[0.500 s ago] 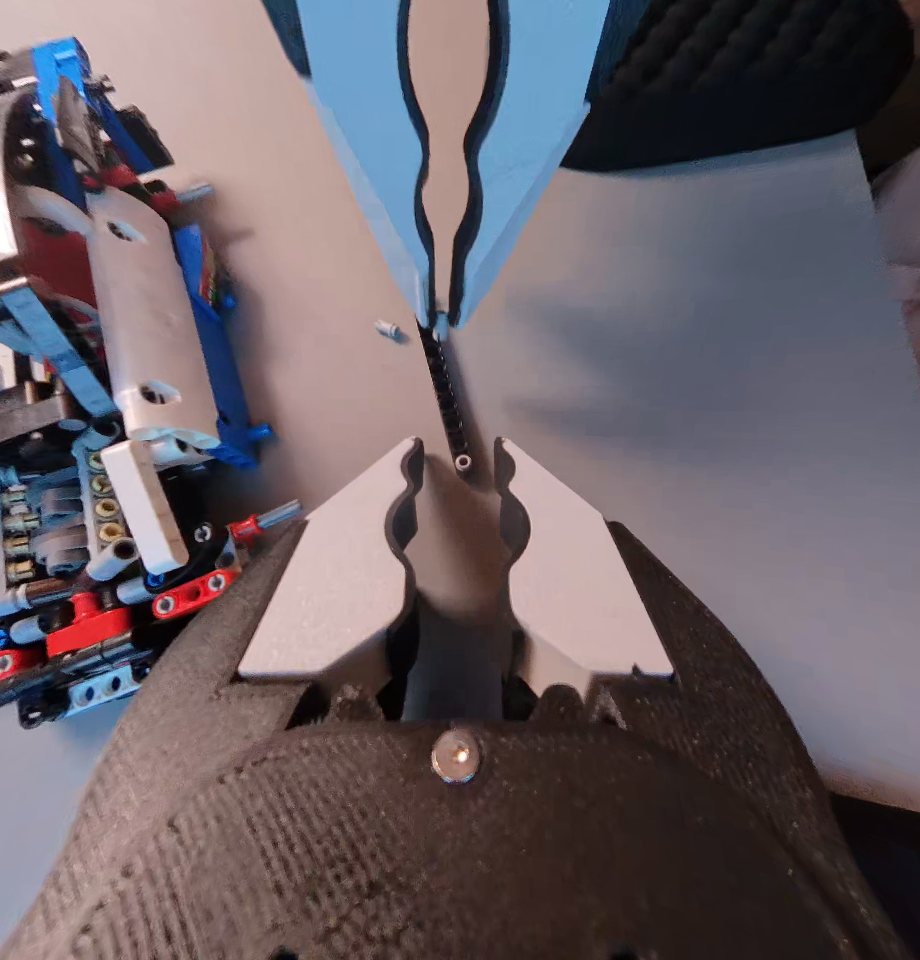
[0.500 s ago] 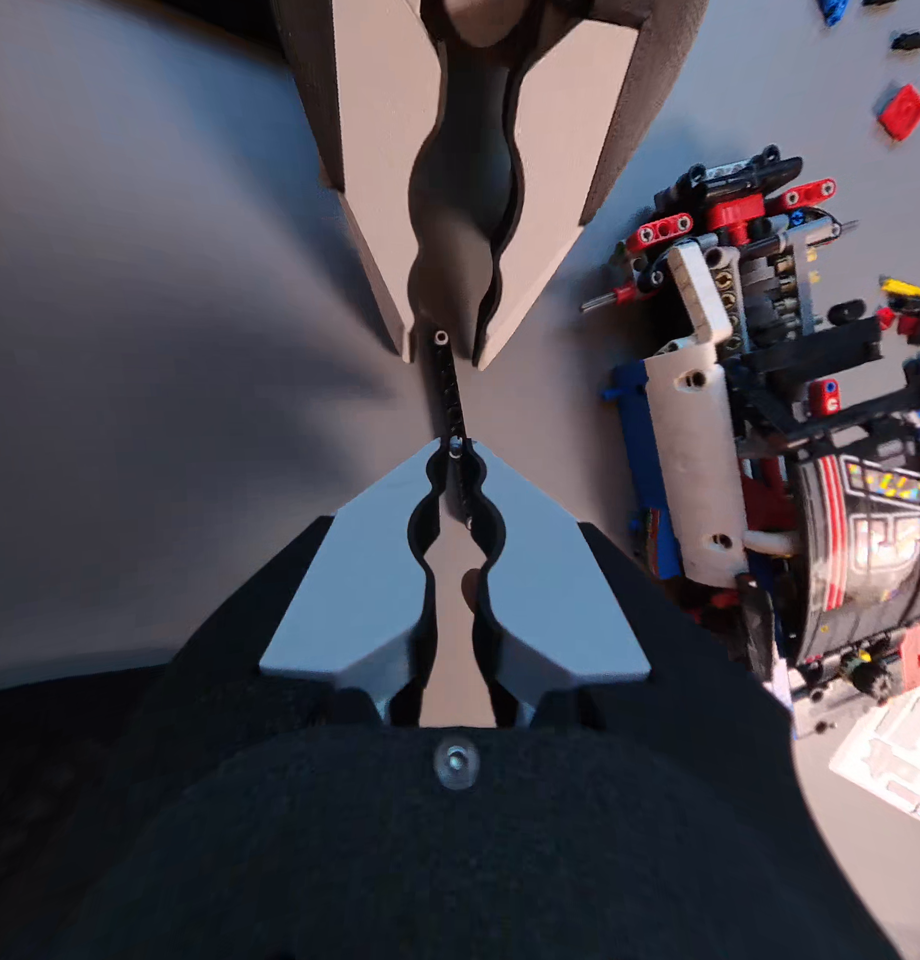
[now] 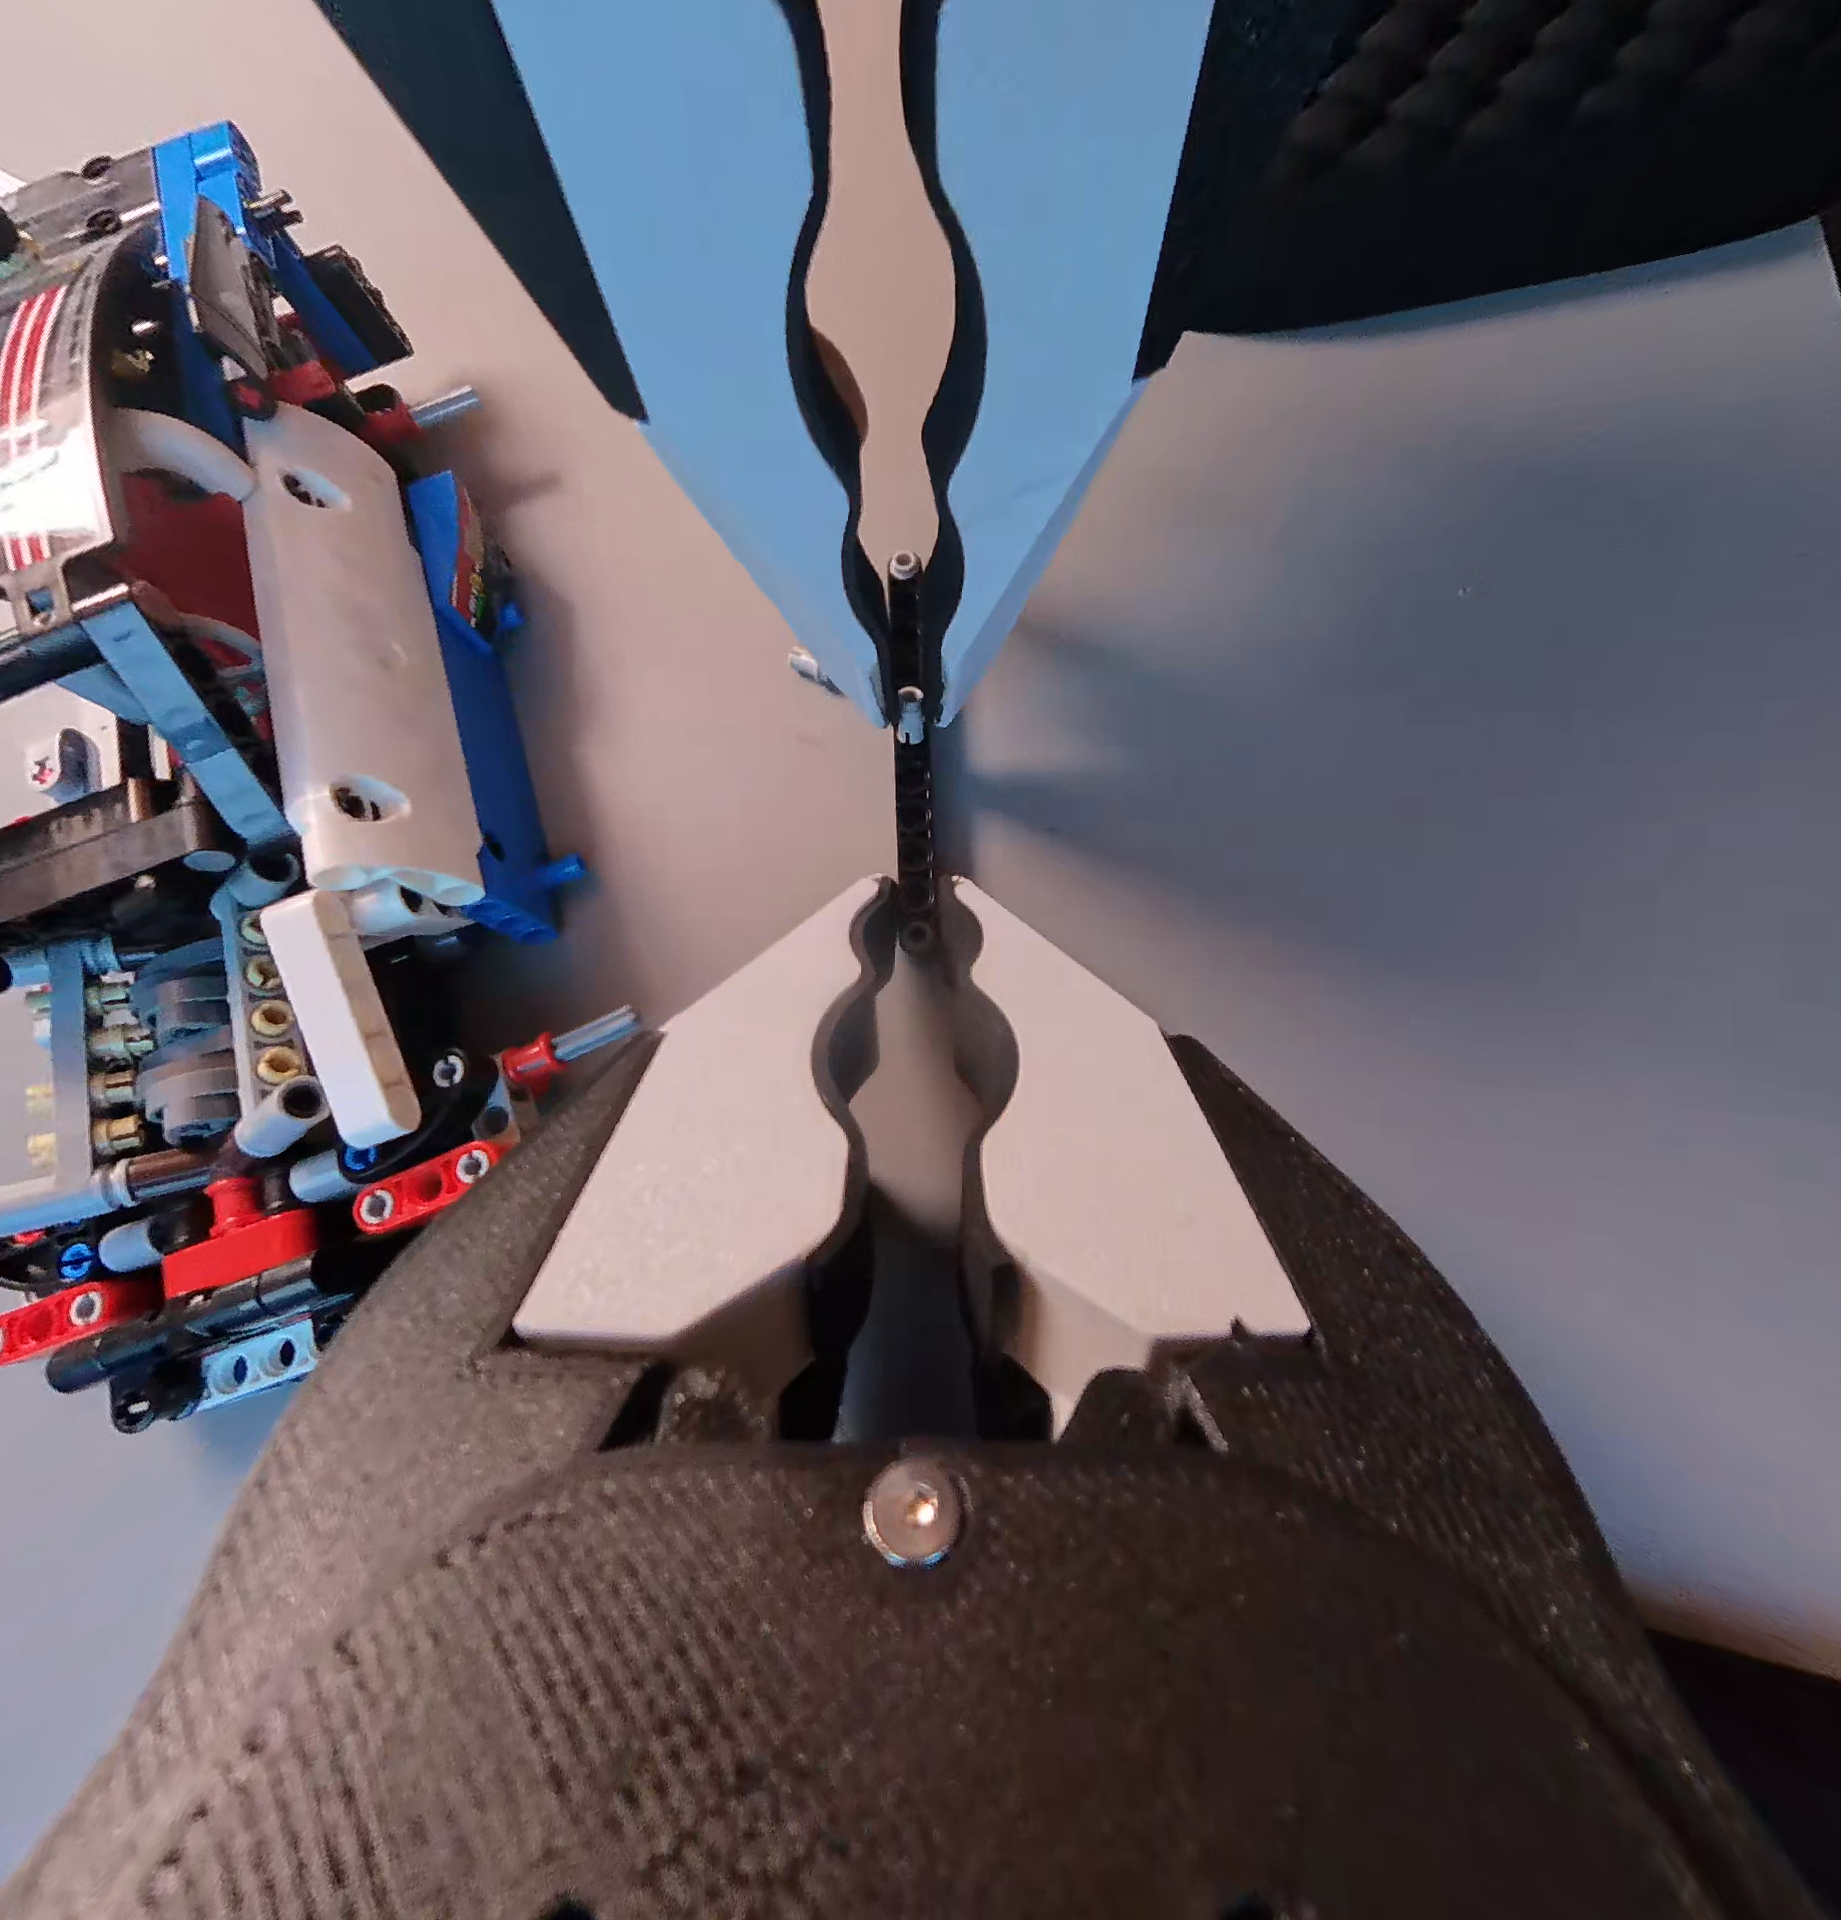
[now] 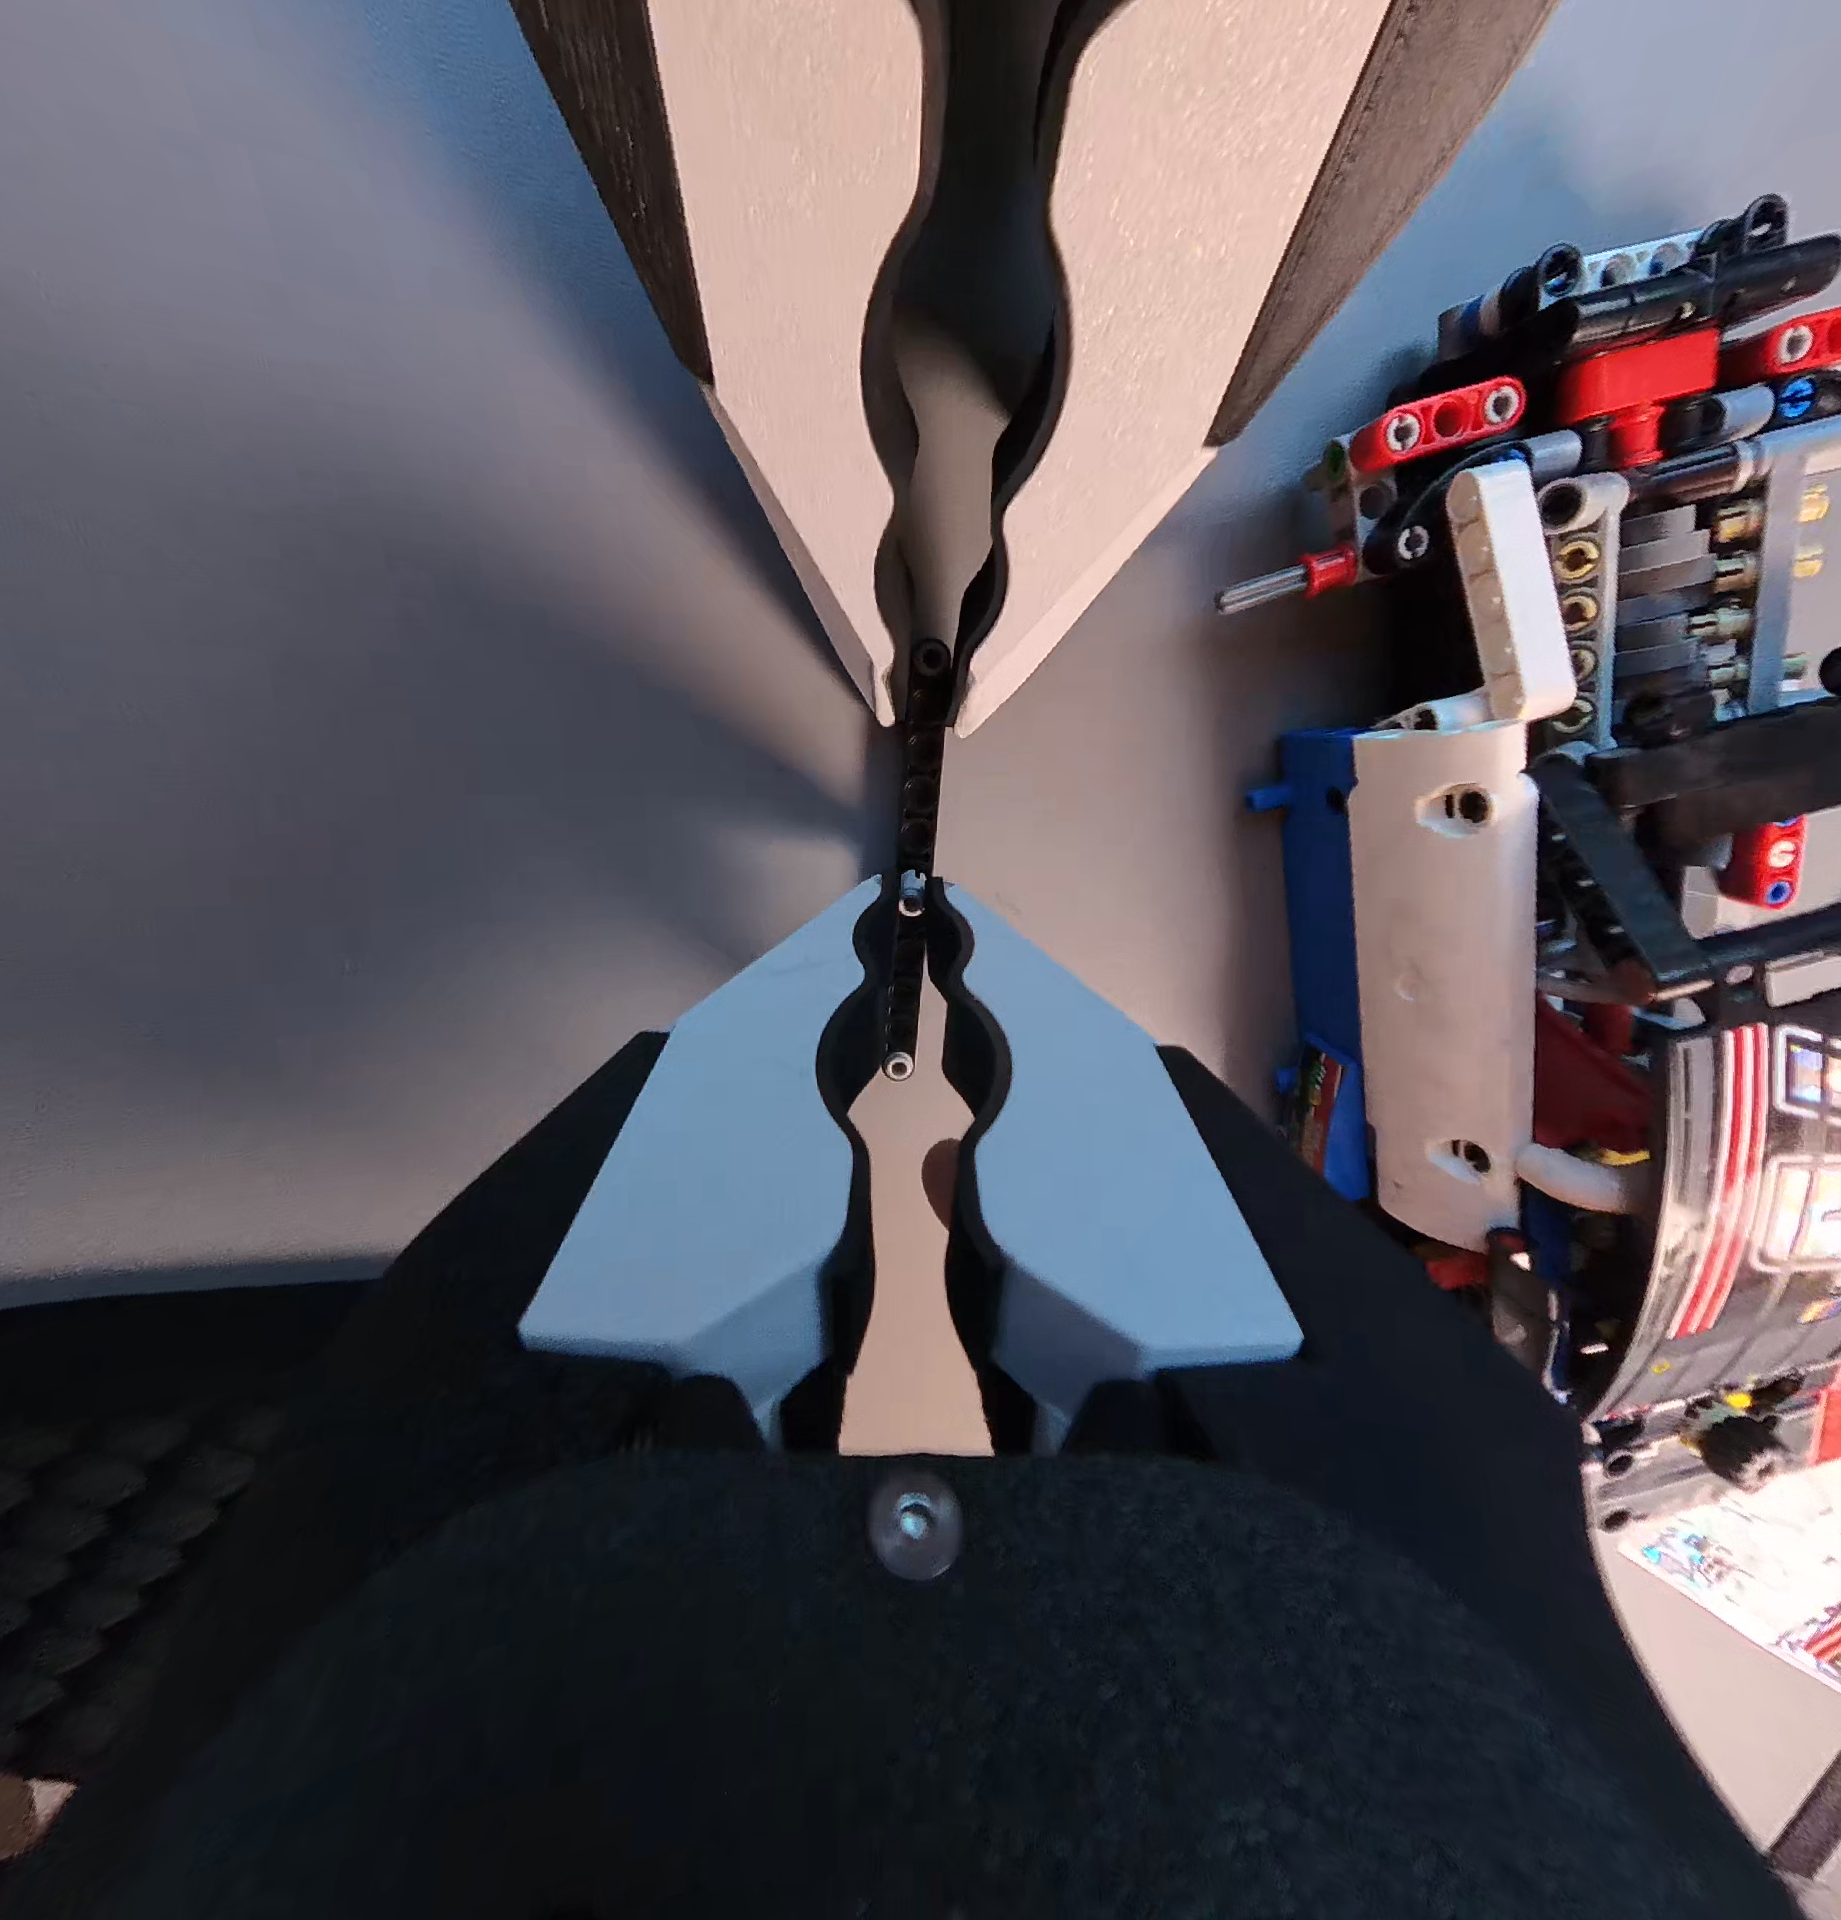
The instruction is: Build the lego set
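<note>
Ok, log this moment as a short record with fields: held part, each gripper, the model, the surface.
held part: black holed beam, light pins in it, spanning both grippers
left gripper: shut on one beam end
right gripper: shut on the other end, a pin at its tips
model: partly built Lego vehicle on its side, beside the grippers
surface: plain grey table

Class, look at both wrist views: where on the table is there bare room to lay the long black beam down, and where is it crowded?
Bare table lies on the side of the black beam away from the lego model, up to the right tongs. The model's side is crowded; a booklet lies beyond it.
</note>
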A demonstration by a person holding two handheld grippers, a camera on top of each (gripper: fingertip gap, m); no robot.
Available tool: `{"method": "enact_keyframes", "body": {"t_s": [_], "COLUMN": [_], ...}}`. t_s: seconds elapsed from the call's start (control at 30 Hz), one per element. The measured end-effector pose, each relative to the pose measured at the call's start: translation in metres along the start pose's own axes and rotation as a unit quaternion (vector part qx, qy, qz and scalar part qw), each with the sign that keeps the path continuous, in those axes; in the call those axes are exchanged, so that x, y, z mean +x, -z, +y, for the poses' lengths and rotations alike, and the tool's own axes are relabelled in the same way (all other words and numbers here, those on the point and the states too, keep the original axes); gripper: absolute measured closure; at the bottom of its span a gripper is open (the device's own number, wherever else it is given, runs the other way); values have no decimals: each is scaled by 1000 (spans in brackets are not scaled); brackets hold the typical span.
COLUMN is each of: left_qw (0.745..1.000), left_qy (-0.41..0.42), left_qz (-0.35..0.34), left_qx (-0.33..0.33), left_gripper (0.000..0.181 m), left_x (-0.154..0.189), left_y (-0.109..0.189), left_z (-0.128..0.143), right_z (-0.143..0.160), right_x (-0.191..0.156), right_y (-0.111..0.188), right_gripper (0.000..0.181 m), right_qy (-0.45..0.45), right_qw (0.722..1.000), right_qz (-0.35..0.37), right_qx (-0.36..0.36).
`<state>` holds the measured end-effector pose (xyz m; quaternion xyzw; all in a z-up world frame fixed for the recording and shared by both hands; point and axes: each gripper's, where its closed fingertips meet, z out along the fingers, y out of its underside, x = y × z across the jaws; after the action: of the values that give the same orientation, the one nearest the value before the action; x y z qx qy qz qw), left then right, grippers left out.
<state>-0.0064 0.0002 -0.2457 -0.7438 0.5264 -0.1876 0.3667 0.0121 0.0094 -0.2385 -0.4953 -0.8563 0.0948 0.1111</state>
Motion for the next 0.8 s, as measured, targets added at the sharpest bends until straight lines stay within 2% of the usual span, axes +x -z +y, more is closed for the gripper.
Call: {"method": "enact_keyframes", "body": {"t_s": [0.27, 0.5, 0.8], "left_qw": [1000, 1000, 1000], "left_qy": [-7, -8, -6], "left_qz": [-10, -15, -18], "left_qx": [5, 5, 3], "left_gripper": [175, 175, 175], "left_x": [0, -1, 0], "left_y": [0, 0, 0], "left_z": [0, 0, 0], "right_z": [0, -2, -1], "right_x": [1, 0, 0], "right_y": [-2, -3, -6], "right_gripper": [179, 180, 179], "right_qy": [-18, -32, -18], "right_qw": [999, 999, 999], "right_qz": [-33, -20, 23], "right_qx": [-20, -2, -15]}}
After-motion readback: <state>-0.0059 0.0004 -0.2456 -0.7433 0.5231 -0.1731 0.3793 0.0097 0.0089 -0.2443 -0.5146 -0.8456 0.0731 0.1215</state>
